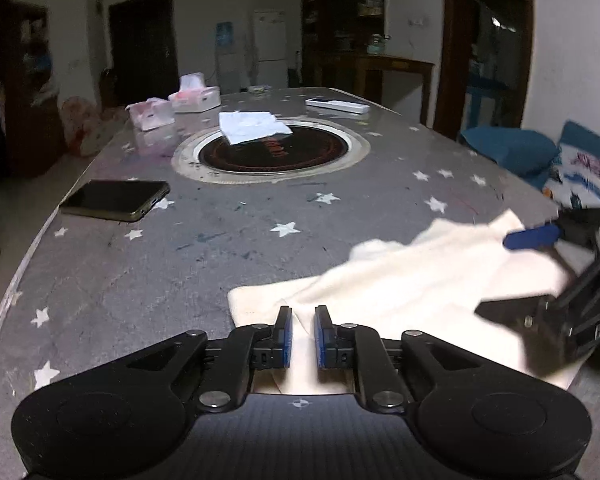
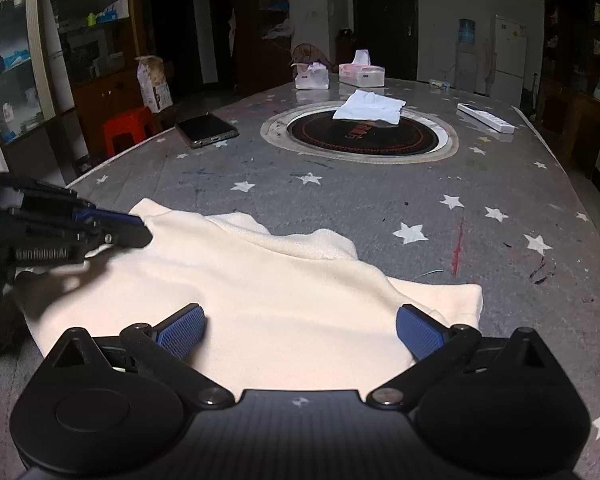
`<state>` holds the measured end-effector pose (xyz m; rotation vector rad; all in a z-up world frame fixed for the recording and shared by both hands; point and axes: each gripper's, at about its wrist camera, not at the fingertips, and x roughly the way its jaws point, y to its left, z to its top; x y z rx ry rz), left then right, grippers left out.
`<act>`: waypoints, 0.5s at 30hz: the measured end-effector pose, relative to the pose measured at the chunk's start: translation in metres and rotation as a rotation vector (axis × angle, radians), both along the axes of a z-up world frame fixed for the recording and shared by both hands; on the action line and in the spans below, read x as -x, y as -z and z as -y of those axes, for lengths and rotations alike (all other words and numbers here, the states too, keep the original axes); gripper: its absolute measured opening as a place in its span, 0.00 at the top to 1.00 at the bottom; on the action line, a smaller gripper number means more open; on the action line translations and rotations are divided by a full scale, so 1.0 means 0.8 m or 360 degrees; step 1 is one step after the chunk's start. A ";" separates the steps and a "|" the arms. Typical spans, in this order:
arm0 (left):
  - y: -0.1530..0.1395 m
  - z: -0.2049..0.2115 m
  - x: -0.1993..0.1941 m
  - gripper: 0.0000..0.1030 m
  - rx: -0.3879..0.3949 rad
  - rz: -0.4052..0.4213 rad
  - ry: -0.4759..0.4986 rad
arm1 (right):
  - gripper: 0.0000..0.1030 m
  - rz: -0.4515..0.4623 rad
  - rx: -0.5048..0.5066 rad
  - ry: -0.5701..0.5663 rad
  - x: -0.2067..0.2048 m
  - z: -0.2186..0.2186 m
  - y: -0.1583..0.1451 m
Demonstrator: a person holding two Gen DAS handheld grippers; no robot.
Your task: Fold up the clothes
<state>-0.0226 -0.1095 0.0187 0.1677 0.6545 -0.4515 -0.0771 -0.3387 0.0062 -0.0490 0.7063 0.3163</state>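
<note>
A cream fleece garment (image 1: 400, 280) (image 2: 260, 280) lies partly bunched on the grey star-patterned table (image 2: 340, 200) at its near edge. My left gripper (image 1: 303, 312) is shut on a raised fold at the garment's left edge, the fabric pinched between the blue pads. From the right wrist view, this gripper (image 2: 140, 226) meets the garment's far-left corner. My right gripper (image 2: 300, 320) stands wide open just above the garment's near right part, nothing between its fingers. In the left wrist view it (image 1: 500, 272) shows blurred at the right, jaws spread over the cloth.
A dark phone (image 2: 206, 130) lies near the left table edge. A folded white cloth (image 2: 370, 108) rests on the round inset hotplate (image 2: 360, 140). Tissue boxes (image 2: 360, 74) and a white remote (image 2: 484, 118) sit at the far end. A red stool (image 2: 128, 128) stands beside the table.
</note>
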 end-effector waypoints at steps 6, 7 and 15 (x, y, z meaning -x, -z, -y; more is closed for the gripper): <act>-0.022 -0.011 0.025 0.36 0.0103 0.0050 -0.0013 | 0.00 -0.0003 -0.0004 0.0000 0.003 0.000 -0.005; -0.025 -0.012 0.030 0.27 0.0118 0.0055 -0.0016 | 0.00 -0.0002 -0.0006 -0.0002 0.004 -0.001 -0.006; -0.035 -0.013 0.063 0.00 0.0159 0.0056 -0.0043 | 0.00 0.0116 -0.0033 -0.0051 0.049 -0.016 -0.025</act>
